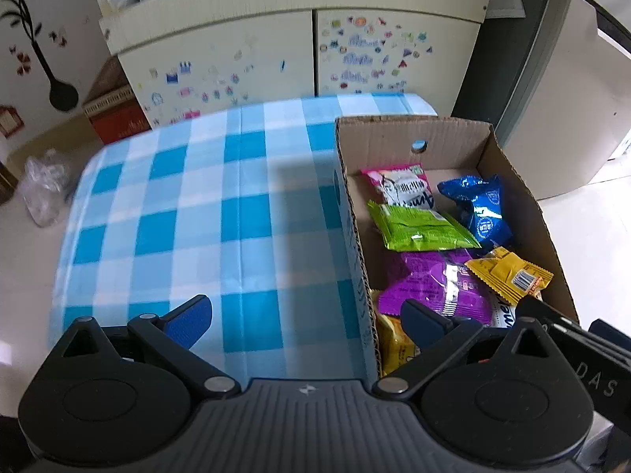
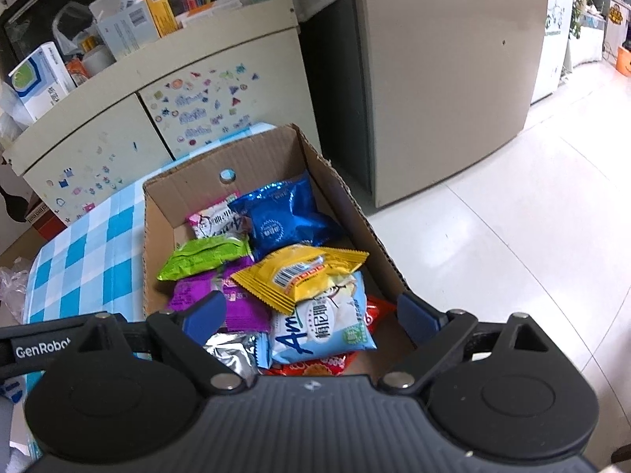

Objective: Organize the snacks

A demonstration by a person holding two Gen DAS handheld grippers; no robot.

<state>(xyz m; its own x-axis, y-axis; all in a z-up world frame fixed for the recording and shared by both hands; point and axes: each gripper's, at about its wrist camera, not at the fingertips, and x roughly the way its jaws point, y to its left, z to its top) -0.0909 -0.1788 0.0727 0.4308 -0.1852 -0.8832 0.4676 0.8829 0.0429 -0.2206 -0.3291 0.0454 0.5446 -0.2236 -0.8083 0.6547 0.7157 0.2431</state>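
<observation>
Since every visible packet lies in the cardboard box point(image 2: 347, 197) and the checked tablecloth point(image 1: 177, 216) looks bare, you seem nearly done. Your left gripper point(image 1: 307, 315) and right gripper point(image 2: 311, 315) gape wide, empty.

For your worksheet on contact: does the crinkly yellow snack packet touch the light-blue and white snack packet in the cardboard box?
Touching. The right wrist view shows the yellow snack packet lying directly on the light-blue and white packet's upper edge.

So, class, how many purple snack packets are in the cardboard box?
1. The purple packet lies midway along the box, partly under the green packet and yellow packet; more may be hidden underneath.
</observation>
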